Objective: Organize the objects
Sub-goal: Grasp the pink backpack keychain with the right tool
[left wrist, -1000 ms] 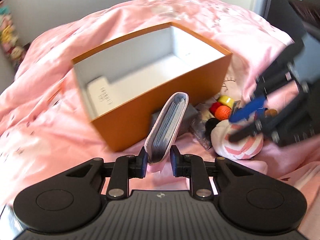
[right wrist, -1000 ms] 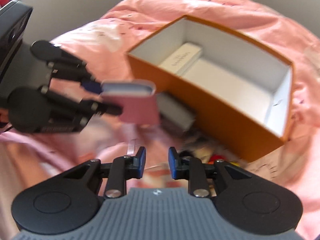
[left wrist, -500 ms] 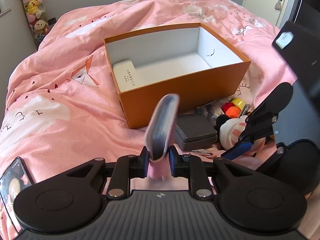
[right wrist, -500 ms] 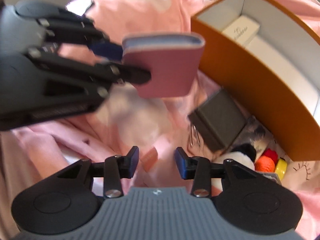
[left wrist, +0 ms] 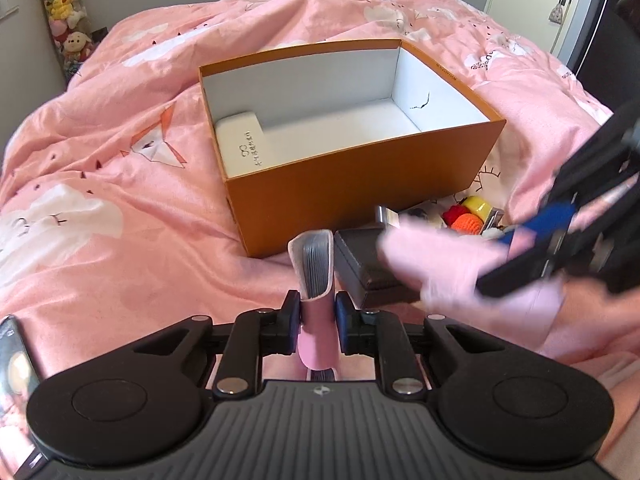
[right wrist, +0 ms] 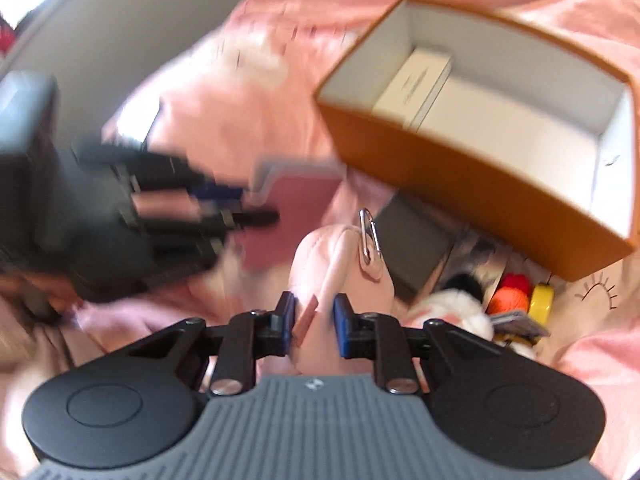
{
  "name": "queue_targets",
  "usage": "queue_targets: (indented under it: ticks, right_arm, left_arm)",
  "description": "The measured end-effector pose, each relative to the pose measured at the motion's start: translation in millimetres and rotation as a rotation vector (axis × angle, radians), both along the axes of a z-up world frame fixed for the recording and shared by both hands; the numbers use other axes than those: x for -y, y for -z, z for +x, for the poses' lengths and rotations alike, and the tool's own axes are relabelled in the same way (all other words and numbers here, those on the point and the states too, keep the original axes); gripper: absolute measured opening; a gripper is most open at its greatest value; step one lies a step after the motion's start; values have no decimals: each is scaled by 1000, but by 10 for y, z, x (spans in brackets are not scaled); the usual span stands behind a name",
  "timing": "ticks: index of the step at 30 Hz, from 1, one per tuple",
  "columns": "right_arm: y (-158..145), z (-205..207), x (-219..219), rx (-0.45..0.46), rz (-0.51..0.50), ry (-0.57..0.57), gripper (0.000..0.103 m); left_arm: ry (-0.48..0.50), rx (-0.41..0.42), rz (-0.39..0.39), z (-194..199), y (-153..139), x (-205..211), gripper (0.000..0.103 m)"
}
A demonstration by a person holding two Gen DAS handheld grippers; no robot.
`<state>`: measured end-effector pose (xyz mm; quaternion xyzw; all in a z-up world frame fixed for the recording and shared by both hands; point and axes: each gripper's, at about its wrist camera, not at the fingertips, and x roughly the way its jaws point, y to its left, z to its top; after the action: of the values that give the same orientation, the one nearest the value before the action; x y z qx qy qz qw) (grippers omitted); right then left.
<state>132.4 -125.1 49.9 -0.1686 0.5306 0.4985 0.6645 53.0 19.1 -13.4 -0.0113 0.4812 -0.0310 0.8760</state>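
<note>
left gripper [left wrist: 317, 314] fingers clamped on a pink card holder [left wrist: 314, 268] standing up near the orange box [left wrist: 360, 184], right gripper [right wrist: 310, 316] fingers just closing on a pink pouch [right wrist: 340, 264] above the pink bed [left wrist: 120, 160]

Two fisheye views, each mounted just behind its own fingers, tilted steeply down at the bed [left wrist: 120, 184]. Left wrist: close above the pink cover, facing the orange box [left wrist: 360, 184] head-on. Right wrist: equally near, blurred, seeing that box [right wrist: 460, 184] from its corner. Shared: box, dark case [left wrist: 368, 264], bright toys [right wrist: 520, 296], each other's gripper.
</note>
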Motion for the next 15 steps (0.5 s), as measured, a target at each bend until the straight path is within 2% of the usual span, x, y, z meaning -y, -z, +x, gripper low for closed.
queue_targets:
  ticks: [2, 5, 9, 12, 15]
  right_arm:
    - [-106, 87, 46, 5, 61, 53, 22]
    - [-134, 250, 122, 3, 121, 148, 22]
    - [-7, 438, 224, -101, 181, 257, 22]
    - [1, 480, 268, -112, 203, 291, 22]
    - [9, 516, 272, -114, 196, 299, 22]
  left_arm:
    - [-9, -2, -25, 64, 65, -23, 21]
    - [-17, -1, -23, 144, 148, -26, 21]
    - [8, -33, -27, 226, 240, 17, 25]
    - [15, -79, -55, 290, 342, 28, 27]
    - [-7, -74, -68, 311, 357, 2, 25]
